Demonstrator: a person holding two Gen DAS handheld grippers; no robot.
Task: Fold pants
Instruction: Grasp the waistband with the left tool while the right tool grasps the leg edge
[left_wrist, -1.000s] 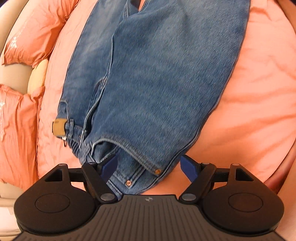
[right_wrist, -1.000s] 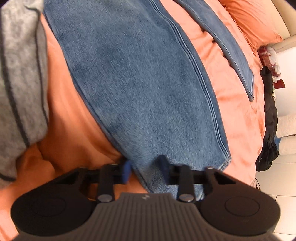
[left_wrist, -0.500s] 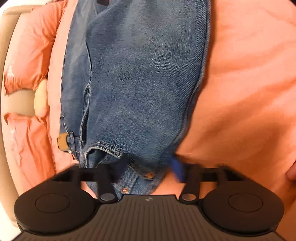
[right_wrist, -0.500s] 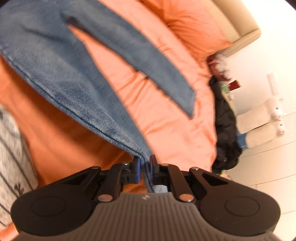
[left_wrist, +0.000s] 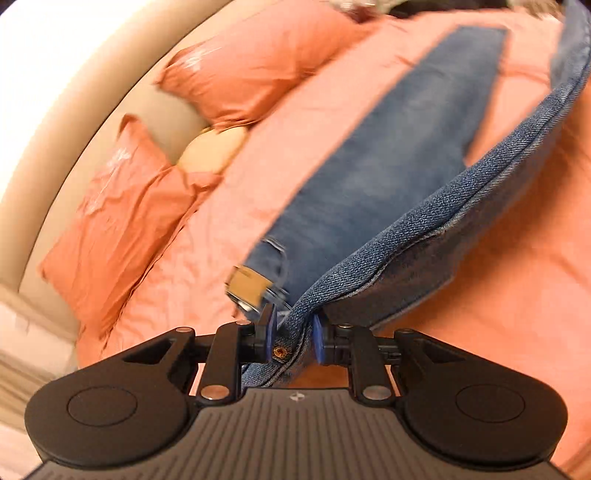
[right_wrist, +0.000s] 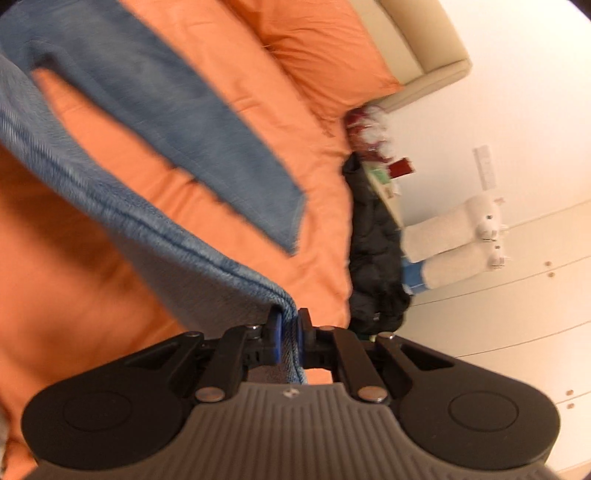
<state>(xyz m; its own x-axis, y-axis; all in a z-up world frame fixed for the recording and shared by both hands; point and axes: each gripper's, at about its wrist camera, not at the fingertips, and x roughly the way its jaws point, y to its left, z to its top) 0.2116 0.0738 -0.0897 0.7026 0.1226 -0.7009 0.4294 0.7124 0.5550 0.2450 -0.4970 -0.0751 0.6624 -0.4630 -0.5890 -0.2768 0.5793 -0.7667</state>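
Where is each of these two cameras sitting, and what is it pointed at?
Left wrist: sits on the left tool, looking down along its fingers at the jeans waist it grips, the bed and the pillows; only the tool shows.
Right wrist: sits on the right tool, clamped on a leg hem, facing the bed edge and cupboards.
Shared: jeans, orange bed.

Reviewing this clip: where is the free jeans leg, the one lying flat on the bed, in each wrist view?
Left wrist: the free jeans leg runs diagonally from the upper right down to the centre, left of the raised denim edge.
Right wrist: the same leg crosses from the upper left to the centre, its hem pointing down and right.
Shared landmark: the orange duvet under it.
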